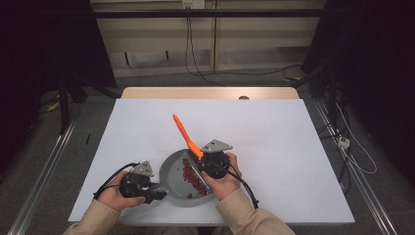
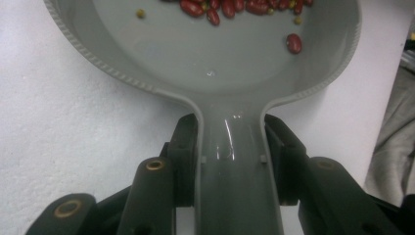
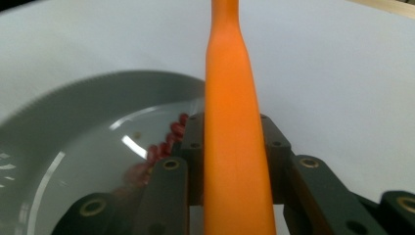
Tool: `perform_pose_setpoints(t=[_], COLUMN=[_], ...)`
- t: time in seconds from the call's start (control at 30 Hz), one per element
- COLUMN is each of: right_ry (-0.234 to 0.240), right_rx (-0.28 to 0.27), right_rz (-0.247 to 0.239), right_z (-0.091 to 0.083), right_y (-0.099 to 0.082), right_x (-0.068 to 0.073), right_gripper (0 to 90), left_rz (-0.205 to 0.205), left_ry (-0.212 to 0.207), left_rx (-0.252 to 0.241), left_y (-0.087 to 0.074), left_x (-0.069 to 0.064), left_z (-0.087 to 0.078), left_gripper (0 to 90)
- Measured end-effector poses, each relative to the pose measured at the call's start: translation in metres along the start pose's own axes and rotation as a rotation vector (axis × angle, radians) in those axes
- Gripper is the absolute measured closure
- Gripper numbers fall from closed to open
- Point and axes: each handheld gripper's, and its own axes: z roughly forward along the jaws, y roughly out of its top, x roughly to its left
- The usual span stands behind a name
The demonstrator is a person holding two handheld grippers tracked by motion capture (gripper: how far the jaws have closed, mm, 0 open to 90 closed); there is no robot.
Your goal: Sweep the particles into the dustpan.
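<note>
You have a grey pan [image 1: 177, 176] lying flat on the white tabletop [image 1: 274, 147], handle toward your left, rim ribbed. Red beans [image 2: 230, 7] lie scattered inside it. The orange spatula [image 1: 185, 134] stands tilted above the pan's far right edge, its handle pointing up and away.

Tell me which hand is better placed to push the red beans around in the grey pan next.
The right. The right gripper is shut on the orange spatula and sits over the grey pan by the red beans. The left gripper is clamped on the pan's handle, steadying it.
</note>
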Motion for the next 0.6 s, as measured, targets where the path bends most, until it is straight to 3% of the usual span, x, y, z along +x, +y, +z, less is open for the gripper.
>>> perform_pose_setpoints(t=[0.07, 0.13, 0.27, 0.3, 0.33, 0.37, 0.43, 0.6], right_ry=[0.069, 0.026, 0.032, 0.035, 0.032, 0.029, 0.019, 0.000], right_rx=[-0.014, -0.027, -0.056, -0.061, -0.066, -0.068, -0.082, -0.094], right_rz=[0.059, 0.004, 0.046, 0.054, 0.052, 0.061, 0.073, 0.088], right_z=[-0.003, -0.005, -0.012, -0.015, -0.017, -0.020, -0.025, -0.037], right_y=[0.003, 0.005, 0.006, 0.006, 0.005, 0.004, 0.002, -0.002], right_x=[0.001, 0.003, -0.007, -0.011, -0.015, -0.019, -0.028, -0.044], right_gripper=[71.1, 71.1, 71.0, 71.0, 71.0, 71.0, 71.0, 71.0], left_rz=[-0.002, -0.001, 0.016, 0.005, 0.021, 0.027, 0.036, 0.017], left_ry=[-0.001, 0.007, 0.022, 0.031, 0.023, 0.047, 0.055, 0.073], left_rx=[-0.013, -0.018, -0.060, -0.090, -0.103, -0.109, -0.133, -0.168], left_y=[0.000, 0.000, -0.004, -0.006, -0.007, -0.008, -0.010, -0.012], left_x=[0.000, 0.000, -0.001, -0.001, -0.001, -0.002, -0.003, -0.002], left_z=[0.001, 0.001, 0.001, 0.001, 0.001, 0.000, 0.000, -0.001], left_gripper=[62.4, 62.8, 63.3, 63.3, 63.4, 63.4, 63.4, 63.5])
